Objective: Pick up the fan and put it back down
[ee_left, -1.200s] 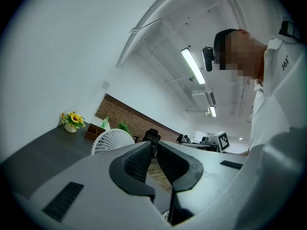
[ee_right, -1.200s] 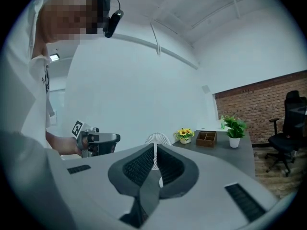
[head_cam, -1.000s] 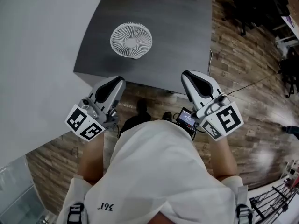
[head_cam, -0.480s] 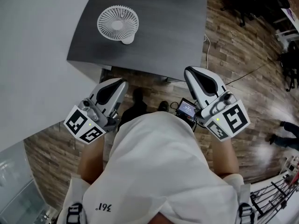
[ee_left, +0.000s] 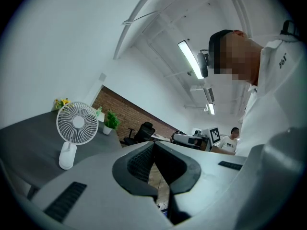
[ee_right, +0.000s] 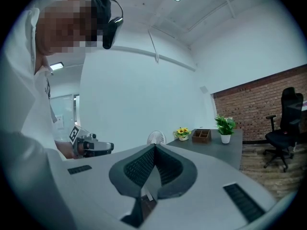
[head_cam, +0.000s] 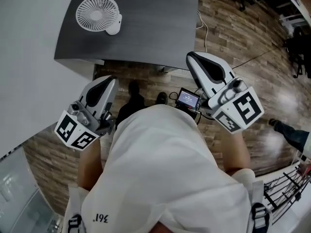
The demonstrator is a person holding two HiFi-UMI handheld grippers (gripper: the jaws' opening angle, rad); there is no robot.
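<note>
Fan (head_cam: 98,14) now shows higher and further left in the head view than a second ago. Both grippers have drawn back from the table (head_cam: 160,28) and hang over the floor short of its edge. The fan stands upright on the table, well ahead of the left gripper (head_cam: 109,79) and ahead and far to the left of the right gripper (head_cam: 190,57), touching neither. Each gripper's jaws are pressed together with nothing between them.

The tabletop is dark grey and matte, the floor (head_cam: 238,42) is wood plank, and a white wall (head_cam: 29,57) runs along the left gripper's side. Beyond the right gripper, at the table's far end, sit yellow flowers (ee_right: 182,132), a wooden box (ee_right: 201,135) and a potted plant (ee_right: 224,127), with a brick wall (ee_right: 259,99) behind.

The fan is white, with a round grille of fine radial ribs on a short stem and a small rounded base.
</note>
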